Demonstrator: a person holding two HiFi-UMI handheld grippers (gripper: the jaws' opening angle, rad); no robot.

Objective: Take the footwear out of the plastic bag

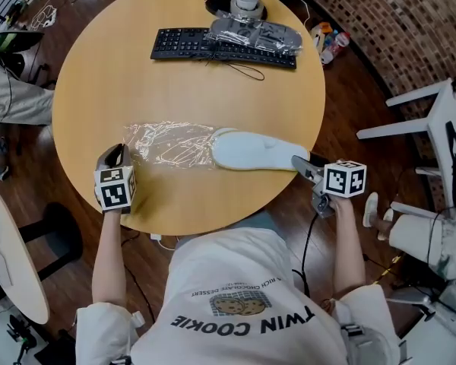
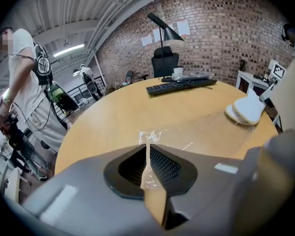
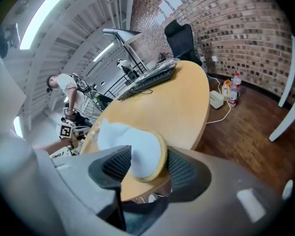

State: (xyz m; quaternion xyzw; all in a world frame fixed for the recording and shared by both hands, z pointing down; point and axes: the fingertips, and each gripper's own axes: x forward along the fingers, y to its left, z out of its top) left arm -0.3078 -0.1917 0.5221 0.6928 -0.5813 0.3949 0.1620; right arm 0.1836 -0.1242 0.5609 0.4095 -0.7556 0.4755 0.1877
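One round table (image 1: 175,82) carries everything. One white slipper (image 1: 254,151) lies flat near its near edge, heel toward the right edge and toe at the mouth of one clear plastic bag (image 1: 171,144). Whether the toe tip is inside the film cannot be told. The bag lies crumpled and flat to the slipper's left, reaching toward the near-left edge.

There are two grippers. The left gripper (image 1: 115,153) sits at the near-left edge with its jaws pressed together on a thin fold of the bag. The right gripper (image 1: 302,163) is at the near-right edge with its jaws spread wide. The slipper's heel stands between them, resting on the table and not squeezed.

At the far edge lie one black keyboard (image 1: 186,44), one lamp base (image 1: 247,4) and a second bag (image 1: 262,35) with grey contents resting across the keyboard.
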